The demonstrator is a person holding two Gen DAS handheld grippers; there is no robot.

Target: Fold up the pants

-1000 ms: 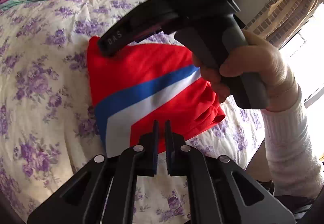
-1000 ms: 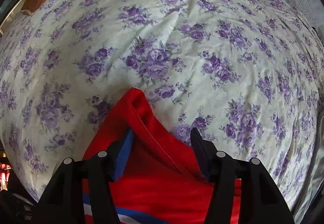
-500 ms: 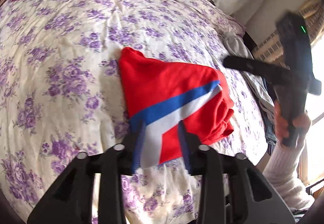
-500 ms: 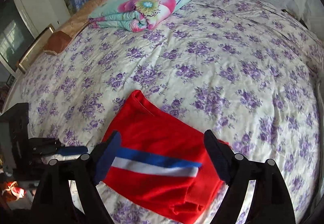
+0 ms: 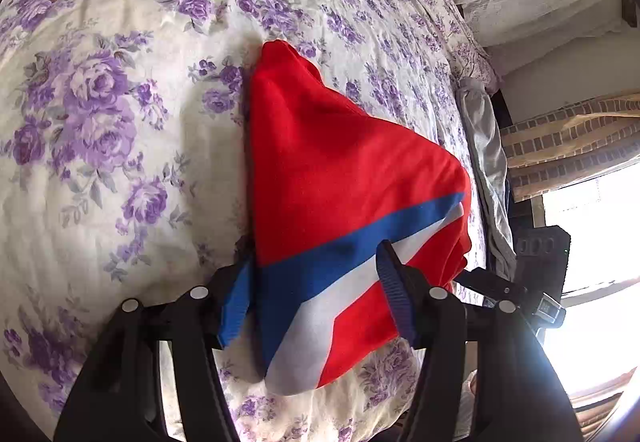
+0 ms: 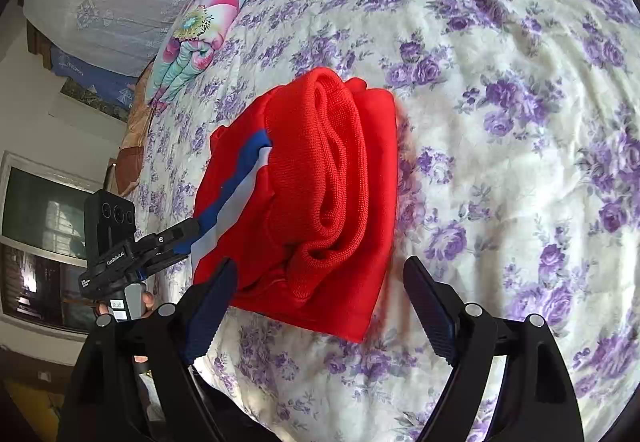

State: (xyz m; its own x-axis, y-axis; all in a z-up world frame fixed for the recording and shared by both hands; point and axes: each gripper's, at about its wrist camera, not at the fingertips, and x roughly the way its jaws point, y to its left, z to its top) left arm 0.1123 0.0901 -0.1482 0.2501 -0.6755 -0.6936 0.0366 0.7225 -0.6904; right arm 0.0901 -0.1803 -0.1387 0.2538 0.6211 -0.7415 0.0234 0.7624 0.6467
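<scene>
The red pants (image 5: 340, 170) with a blue and white stripe lie folded into a compact bundle on the floral bed; they also show in the right wrist view (image 6: 320, 202), thick folded edges facing me. My left gripper (image 5: 316, 294) is open, its fingers straddling the striped near end of the bundle. My right gripper (image 6: 320, 306) is open, its fingers spread just in front of the bundle's near edge. The left gripper also shows in the right wrist view (image 6: 176, 238), touching the striped side.
The bed sheet (image 5: 100, 102) is cream with purple roses. A folded floral quilt (image 6: 204, 26) lies at the head of the bed. A grey garment (image 5: 486, 146) lies along the bed's right edge. A window (image 5: 592, 242) is beyond.
Both grippers have closed in on the bundle from opposite sides. The left gripper has opened wider and now straddles the striped end; the right gripper has swung round to the folded edge.
</scene>
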